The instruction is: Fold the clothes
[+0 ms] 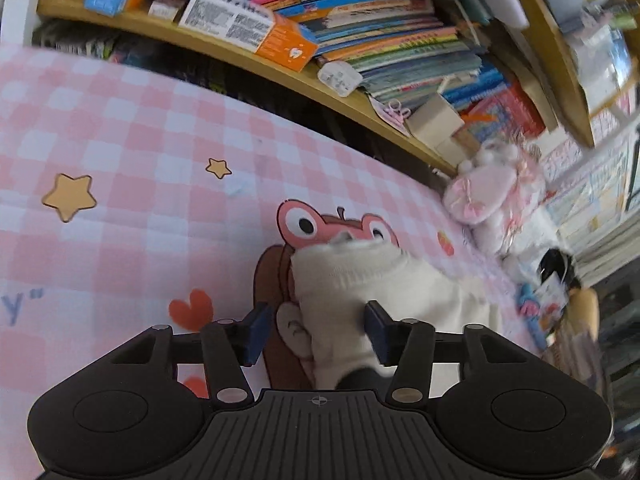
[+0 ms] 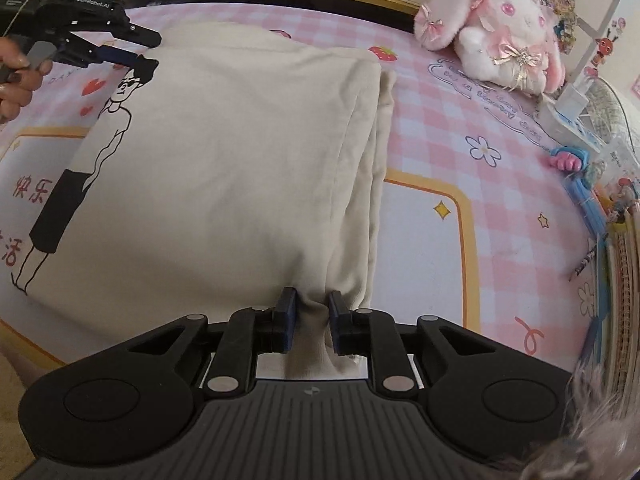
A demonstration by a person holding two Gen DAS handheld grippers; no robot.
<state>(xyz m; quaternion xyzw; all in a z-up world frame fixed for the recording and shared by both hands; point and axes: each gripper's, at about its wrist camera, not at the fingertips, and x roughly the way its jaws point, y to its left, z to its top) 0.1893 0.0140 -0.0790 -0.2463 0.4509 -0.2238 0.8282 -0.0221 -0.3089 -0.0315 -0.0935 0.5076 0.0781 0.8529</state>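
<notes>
A cream shirt [image 2: 224, 168] with a black line-drawn figure lies partly folded on the pink checked mat [image 2: 440, 128]. My right gripper [image 2: 312, 320] is shut on the bunched near hem of the shirt, at its folded right edge. My left gripper [image 2: 132, 56] shows in the right wrist view at the shirt's far left corner. In the left wrist view its jaws [image 1: 316, 332] stand wide apart, with the shirt's cloth [image 1: 360, 292] between them and against the right pad.
A pink and white plush rabbit [image 2: 492, 28] sits at the mat's far right. A wooden shelf [image 1: 240, 56] stacked with books runs along the far edge. Small toys and pens [image 2: 580, 176] lie along the right side.
</notes>
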